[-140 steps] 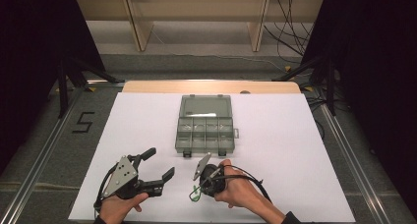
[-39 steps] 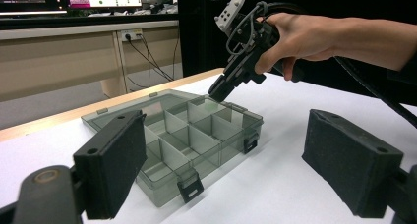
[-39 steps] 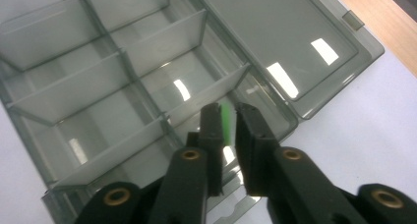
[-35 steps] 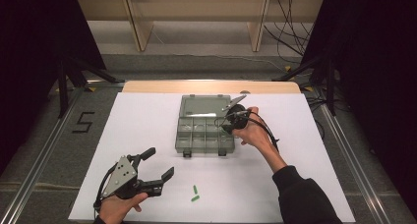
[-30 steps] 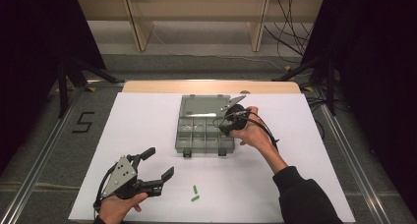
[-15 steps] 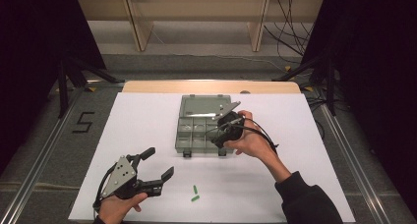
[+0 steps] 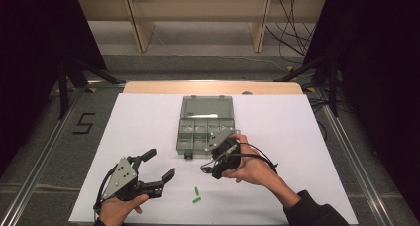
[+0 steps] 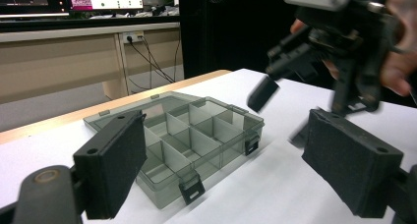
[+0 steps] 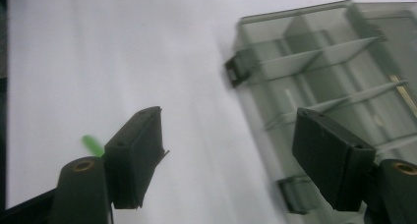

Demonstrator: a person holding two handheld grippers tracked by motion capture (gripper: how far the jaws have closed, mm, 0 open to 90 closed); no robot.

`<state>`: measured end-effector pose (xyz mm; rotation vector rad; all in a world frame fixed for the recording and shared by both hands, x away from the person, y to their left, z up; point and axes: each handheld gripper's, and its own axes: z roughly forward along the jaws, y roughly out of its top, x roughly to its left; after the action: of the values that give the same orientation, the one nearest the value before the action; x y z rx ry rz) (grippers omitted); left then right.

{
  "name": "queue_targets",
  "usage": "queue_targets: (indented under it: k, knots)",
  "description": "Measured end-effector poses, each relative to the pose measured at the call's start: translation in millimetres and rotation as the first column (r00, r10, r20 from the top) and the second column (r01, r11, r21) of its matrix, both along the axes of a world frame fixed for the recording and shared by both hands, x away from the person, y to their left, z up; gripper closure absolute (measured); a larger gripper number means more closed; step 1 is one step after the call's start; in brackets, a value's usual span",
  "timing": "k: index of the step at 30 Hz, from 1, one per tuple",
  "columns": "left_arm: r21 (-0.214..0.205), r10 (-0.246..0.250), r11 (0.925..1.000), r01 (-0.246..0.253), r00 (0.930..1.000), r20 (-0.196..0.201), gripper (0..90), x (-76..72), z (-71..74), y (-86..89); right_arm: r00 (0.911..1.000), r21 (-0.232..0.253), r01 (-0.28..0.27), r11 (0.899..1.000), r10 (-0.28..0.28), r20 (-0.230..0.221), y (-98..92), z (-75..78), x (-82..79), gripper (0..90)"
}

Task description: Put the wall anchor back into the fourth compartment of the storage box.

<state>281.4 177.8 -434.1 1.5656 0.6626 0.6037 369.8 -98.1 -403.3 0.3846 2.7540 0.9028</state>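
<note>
Jaws spread and empty, right gripper (image 7: 210,159) hangs beside the compartment box (image 7: 203,124); green pieces (image 7: 196,195) lie toward the person, nearer it than the open left gripper (image 7: 157,164).

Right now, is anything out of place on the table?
Yes: small green pieces lie loose on the white table cover, in front of the open compartment box rather than in it. The right gripper hovers between them, empty.

i see a smoky grey translucent organiser box (image 7: 204,124) with black latches (image 8: 192,188) on a plain white tabletop (image 7: 307,137), edged at the far side in pale wood. two small bright green pieces (image 7: 196,195) lie on it. both the left gripper (image 7: 156,165) and right gripper (image 7: 212,166) are black, each topped by a grey plate.
</note>
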Motion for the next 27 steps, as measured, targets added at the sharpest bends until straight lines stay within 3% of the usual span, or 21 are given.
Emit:
queue_targets:
  k: [10, 21, 27]
  knots:
    - [0.000, 0.000, 1.0000, 0.000, 1.0000, 0.001, 15.8, -0.1, 0.2, 0.1, 0.9906, -0.029, -0.125, 0.992, 0.123, -0.061, 13.6, -19.4, -34.4, 32.1]
    - [0.001, 0.000, 1.0000, 0.000, 1.0000, 0.002, 15.8, 0.0, 0.1, -0.2, 0.9688, -0.059, -0.226, 0.972, 0.218, -0.118, 28.2, -37.8, -47.6, 35.5]
    - [0.002, 0.000, 1.0000, 0.000, 1.0000, 0.001, 15.8, 0.1, -0.1, -0.3, 0.9623, -0.082, -0.250, 0.965, 0.239, -0.131, 36.1, -47.0, -52.3, 38.8]
